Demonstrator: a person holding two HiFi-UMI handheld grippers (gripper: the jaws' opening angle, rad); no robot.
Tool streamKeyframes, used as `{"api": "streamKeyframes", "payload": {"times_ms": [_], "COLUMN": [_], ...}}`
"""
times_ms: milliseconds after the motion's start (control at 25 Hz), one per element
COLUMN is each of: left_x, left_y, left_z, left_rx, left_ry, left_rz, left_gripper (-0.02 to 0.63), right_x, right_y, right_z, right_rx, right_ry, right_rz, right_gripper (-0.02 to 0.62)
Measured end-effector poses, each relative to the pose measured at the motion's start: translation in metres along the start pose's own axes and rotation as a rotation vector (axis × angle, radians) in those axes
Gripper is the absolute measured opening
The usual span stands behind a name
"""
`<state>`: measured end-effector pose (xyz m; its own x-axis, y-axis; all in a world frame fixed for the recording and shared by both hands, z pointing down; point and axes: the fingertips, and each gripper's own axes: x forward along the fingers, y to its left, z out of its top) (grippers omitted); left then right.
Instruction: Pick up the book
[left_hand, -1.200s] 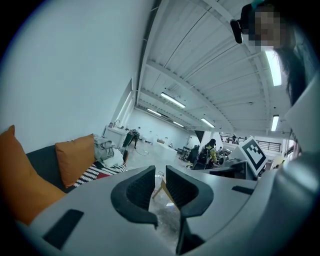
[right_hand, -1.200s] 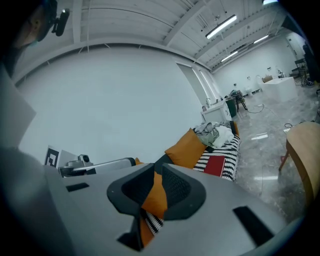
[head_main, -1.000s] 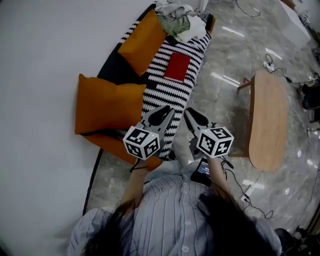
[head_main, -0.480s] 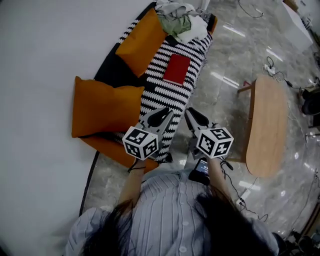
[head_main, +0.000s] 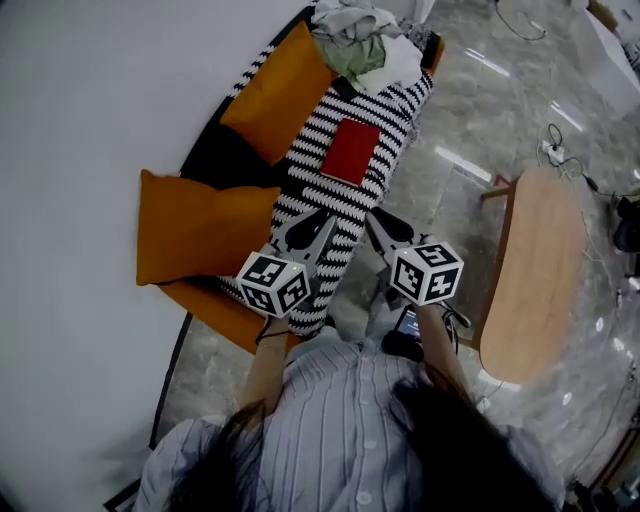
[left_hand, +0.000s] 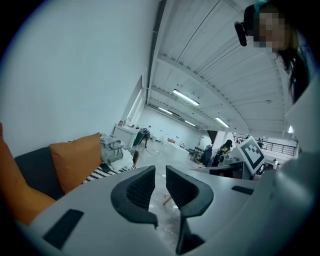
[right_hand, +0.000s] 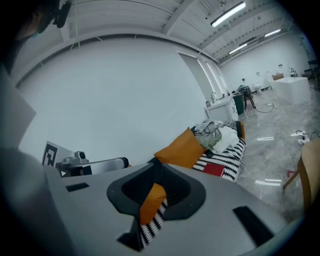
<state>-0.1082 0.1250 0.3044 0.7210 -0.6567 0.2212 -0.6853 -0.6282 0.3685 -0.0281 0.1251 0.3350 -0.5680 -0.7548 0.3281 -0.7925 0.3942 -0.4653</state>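
Head view: the left gripper and right gripper, jaws closed and empty, point toward the red book. It lies well ahead of them on the striped sofa, long axis running away from the jaws, neither gripper clearly nearer. Right gripper view catches the book beyond its jaws, to the right; left gripper view misses it.

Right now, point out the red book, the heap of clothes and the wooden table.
red book (head_main: 350, 152), head view, middle of its cover.
heap of clothes (head_main: 362, 42), head view, middle of the heap.
wooden table (head_main: 535, 265), head view, bare middle of its top.
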Motion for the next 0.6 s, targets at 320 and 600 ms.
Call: {"api": "streamKeyframes", "payload": {"times_ms": [320, 600], "left_x": [0.054, 0.075], "left_y": [-0.008, -0.007], "left_z": [0.006, 0.005], "left_rx": [-0.018, -0.026], "left_ry": [-0.007, -0.018], "left_rz": [0.099, 0.183], "left_gripper": [0.071, 0.071], "right_x": [0.007, 0.009], "right_y": [-0.057, -0.087], "right_z": [0.028, 0.033], "right_rx": [0.006, 0.012], "right_ry": [0.056, 0.093], "right_rz": [0.075, 0.128], "right_gripper": [0.058, 0.060]}}
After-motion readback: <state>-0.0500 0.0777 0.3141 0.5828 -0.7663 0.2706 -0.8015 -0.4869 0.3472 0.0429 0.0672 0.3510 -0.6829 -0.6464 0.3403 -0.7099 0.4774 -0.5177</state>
